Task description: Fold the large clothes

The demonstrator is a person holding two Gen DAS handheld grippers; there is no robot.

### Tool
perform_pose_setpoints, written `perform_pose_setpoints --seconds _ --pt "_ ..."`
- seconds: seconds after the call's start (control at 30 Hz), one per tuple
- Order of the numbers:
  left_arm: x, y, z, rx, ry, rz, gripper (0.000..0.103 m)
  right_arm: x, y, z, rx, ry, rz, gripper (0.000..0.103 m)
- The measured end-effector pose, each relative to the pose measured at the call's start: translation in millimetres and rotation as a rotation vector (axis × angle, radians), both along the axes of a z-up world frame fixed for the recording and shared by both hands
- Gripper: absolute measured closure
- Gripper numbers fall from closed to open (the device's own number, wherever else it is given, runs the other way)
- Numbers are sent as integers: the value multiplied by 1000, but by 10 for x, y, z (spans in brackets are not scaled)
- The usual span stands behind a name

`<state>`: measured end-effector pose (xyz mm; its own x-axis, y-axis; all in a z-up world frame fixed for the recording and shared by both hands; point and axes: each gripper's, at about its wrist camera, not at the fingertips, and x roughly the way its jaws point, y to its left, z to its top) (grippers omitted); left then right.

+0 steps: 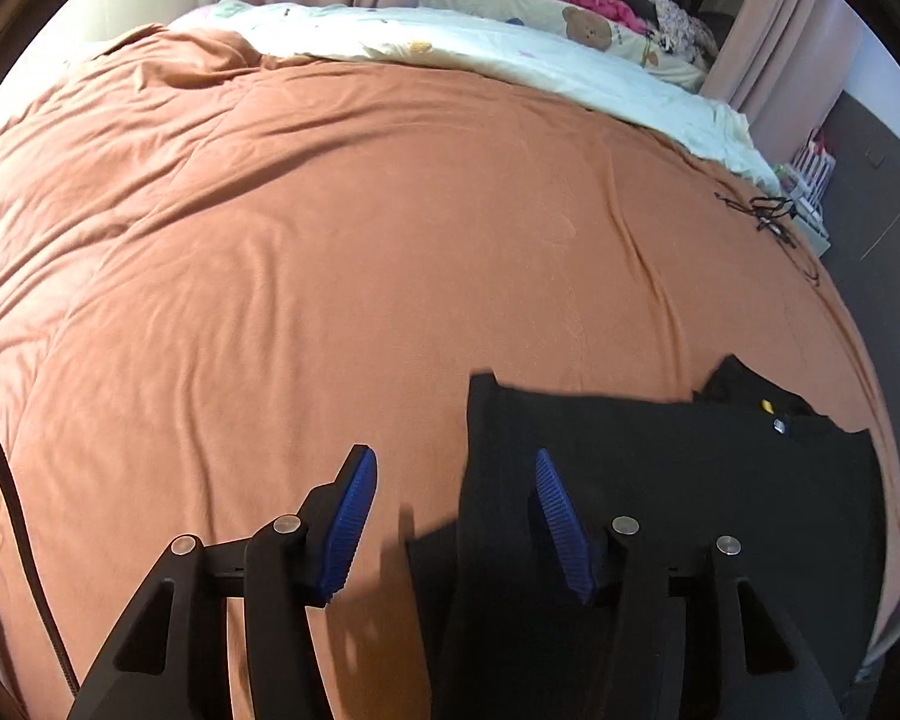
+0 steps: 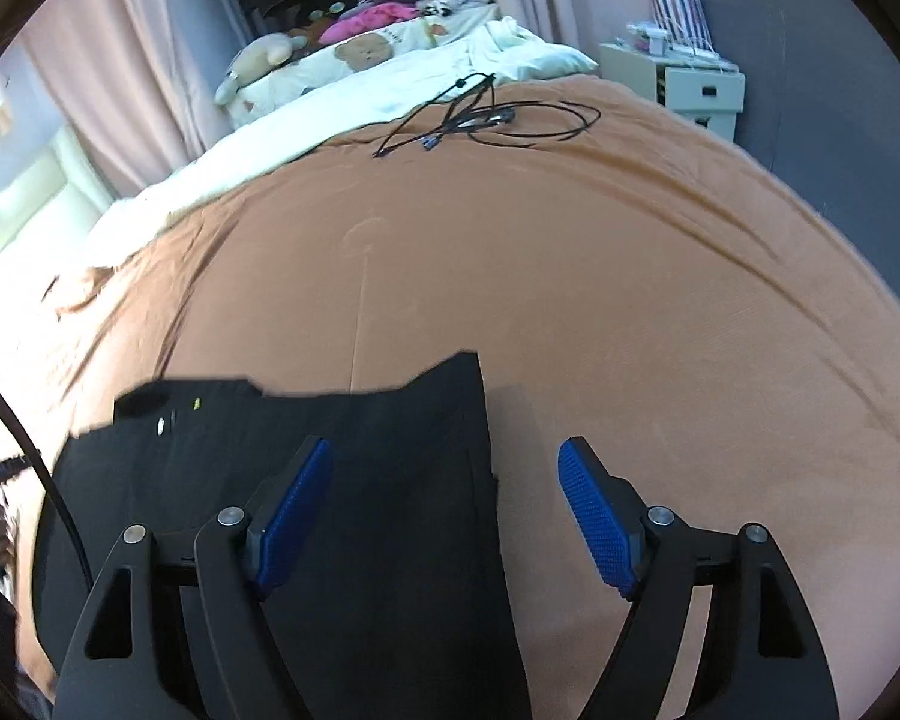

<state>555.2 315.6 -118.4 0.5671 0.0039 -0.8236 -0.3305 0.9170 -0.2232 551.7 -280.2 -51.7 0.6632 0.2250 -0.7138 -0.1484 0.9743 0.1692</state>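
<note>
Rust-orange bedding [image 1: 306, 228] covers a wide bed and fills most of both views, rumpled into shallow creases. Along its far edge lies a pale quilt [image 1: 510, 54] printed with bears, with soft toys [image 2: 258, 57] and pink curtains [image 1: 768, 30] behind it. A white drawer unit [image 2: 690, 84] stands by the grey wall. Loose black cables [image 2: 480, 117] lie tangled on the cover. Flat at the near edge lies the black garment [image 1: 660, 468]. The left gripper [image 1: 456, 468] and right gripper [image 2: 444, 456] both gape empty above its side edges.

Home bedroom: bed [image 1: 330, 210], plush toys [image 2: 258, 57], curtains [image 1: 768, 24], bedside drawers [image 2: 690, 87].
</note>
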Motion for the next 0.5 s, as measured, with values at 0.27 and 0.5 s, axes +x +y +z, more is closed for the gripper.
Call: perform_pose_setpoints --seconds 0.27,0.5 --pt "-672 -402 171 31 0 -53 46 -583 22 148 -10 17 96 27" --pt "-1112 -955 177 70 14 -128 46 -1042 79 194 -7 50 145 26"
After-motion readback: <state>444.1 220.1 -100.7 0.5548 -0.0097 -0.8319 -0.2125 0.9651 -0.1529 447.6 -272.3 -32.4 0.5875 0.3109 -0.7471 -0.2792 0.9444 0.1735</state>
